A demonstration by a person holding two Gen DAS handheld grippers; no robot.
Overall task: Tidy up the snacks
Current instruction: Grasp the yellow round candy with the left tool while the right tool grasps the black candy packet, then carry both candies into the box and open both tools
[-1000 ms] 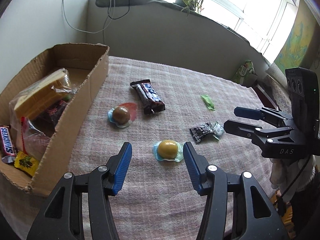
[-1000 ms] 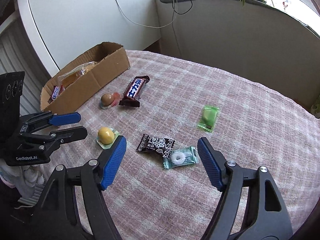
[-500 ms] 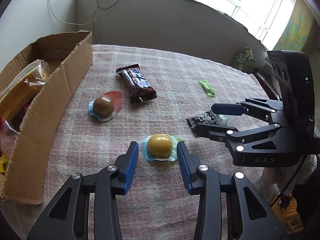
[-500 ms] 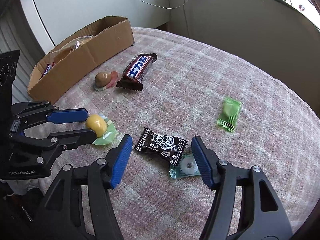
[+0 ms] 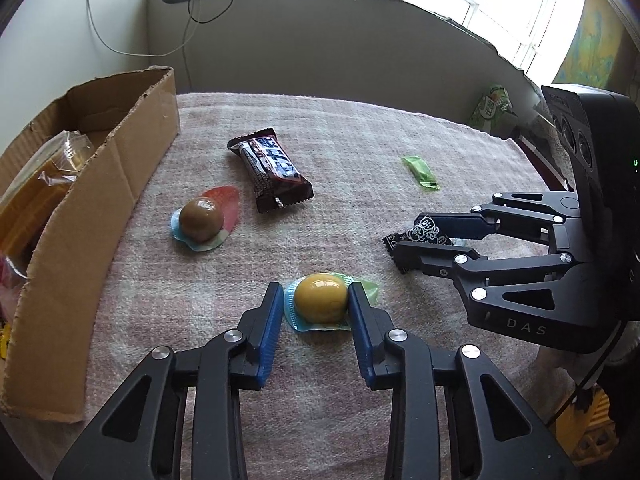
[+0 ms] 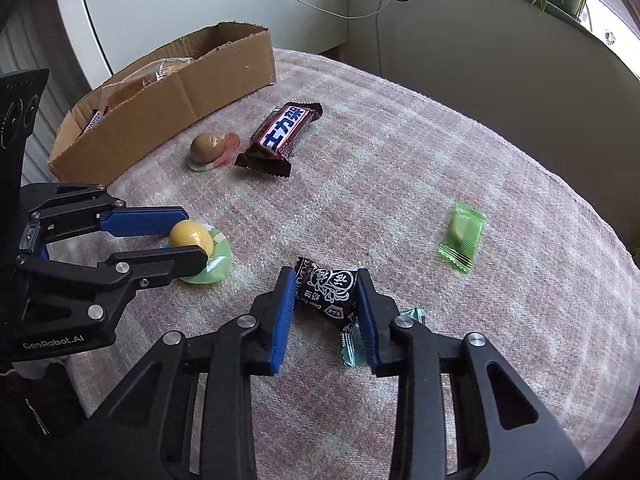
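While legible, "GenRobot.AI" on left hand-held gripper [image 6: 188,242]

My left wrist camera looks steeply down along my left claw [image 5: 314,306], close over the table [image 5: 360,128] toward its far edge. My right wrist camera does likewise along my right claw [image 6: 326,300]; both share the table's middle and each other's claw.

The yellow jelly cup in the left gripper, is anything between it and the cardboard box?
Nothing visible blocks it. The left gripper, jaws just closing, clasps the yellow jelly cup; bare cloth runs to the cardboard box. The brown jelly cup sits off to the side.
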